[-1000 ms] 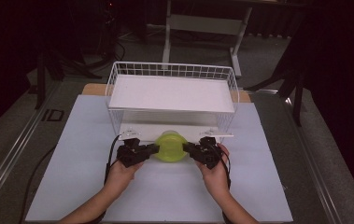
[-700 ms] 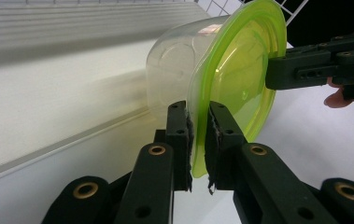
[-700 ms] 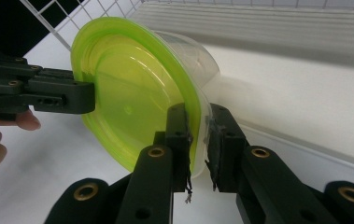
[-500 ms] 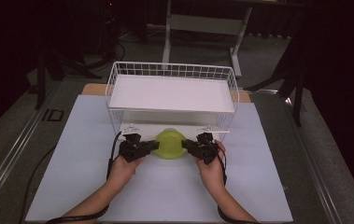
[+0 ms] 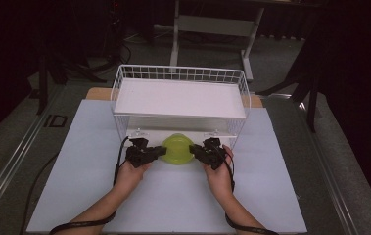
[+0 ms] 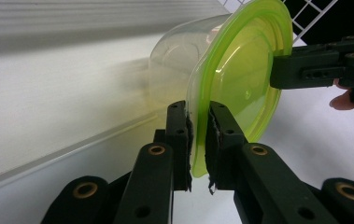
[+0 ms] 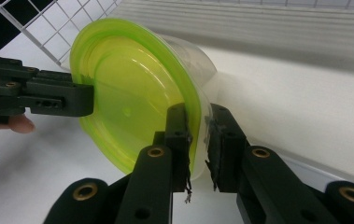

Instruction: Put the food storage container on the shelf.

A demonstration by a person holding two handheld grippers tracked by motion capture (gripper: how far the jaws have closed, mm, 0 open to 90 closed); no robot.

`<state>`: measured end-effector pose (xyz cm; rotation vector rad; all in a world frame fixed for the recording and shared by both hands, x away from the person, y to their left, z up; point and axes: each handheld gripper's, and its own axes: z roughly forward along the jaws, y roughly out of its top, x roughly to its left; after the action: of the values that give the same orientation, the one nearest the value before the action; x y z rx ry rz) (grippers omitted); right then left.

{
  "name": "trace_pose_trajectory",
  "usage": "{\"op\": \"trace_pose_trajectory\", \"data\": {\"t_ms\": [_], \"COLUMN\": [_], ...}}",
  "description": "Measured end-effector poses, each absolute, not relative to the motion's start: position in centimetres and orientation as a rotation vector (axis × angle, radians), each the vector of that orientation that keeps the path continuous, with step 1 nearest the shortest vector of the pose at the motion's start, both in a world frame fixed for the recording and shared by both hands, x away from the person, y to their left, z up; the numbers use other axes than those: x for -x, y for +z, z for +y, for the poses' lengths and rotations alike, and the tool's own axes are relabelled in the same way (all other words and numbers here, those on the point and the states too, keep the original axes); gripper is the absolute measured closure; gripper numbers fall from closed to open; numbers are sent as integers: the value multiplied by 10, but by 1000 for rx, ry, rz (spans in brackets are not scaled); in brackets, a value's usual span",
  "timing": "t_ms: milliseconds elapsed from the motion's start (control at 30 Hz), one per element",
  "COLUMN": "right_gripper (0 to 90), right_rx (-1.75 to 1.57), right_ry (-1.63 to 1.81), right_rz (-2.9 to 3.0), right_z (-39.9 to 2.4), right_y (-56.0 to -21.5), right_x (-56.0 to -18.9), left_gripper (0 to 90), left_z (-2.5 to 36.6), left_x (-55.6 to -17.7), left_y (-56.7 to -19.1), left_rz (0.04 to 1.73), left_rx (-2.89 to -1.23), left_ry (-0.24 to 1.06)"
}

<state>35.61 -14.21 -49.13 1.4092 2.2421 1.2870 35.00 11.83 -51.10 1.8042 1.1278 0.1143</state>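
— While both hands sit level at the rack's (image 5: 124, 105) front, where's the tub (image 5: 177, 148)?
— Right between them, at the mouth of the lower shelf. Left gripper (image 6: 198, 149) has its jaws clamped on the green lid's (image 6: 240, 88) rim; right gripper (image 7: 198, 144) is clamped on the opposite rim.
— So neither hand is nearer?
— Dead even, one on each side, the tub touching both sets of jaws.
— Which way does it point?
— Tipped on its side: lid faces back toward the person, clear body (image 7: 198, 60) points away into the rack. Its axis runs front to back, across the line between the grippers.
— And the next move?
— My guess: straight forward under the top shelf, both hands together. Uneven hands would twist it.
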Motion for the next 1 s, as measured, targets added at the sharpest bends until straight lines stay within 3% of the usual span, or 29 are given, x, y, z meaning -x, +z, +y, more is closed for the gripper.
{"op": "trace_pose_trajectory", "data": {"t_ms": [700, 1000], "right_gripper": [737, 644], "right_rx": [-1405, -1362], "right_ry": [1369, 1315], "right_rz": [2114, 2061], "right_z": [-143, -138], "right_y": [-492, -492], "right_x": [-374, -384], "left_gripper": [723, 669], "left_z": [118, 119], "left_x": [-370, -381], "left_y": [-511, -512], "left_rz": [1059, 1066], "left_rx": [-1718, -1682], "left_ry": [237, 233]}}
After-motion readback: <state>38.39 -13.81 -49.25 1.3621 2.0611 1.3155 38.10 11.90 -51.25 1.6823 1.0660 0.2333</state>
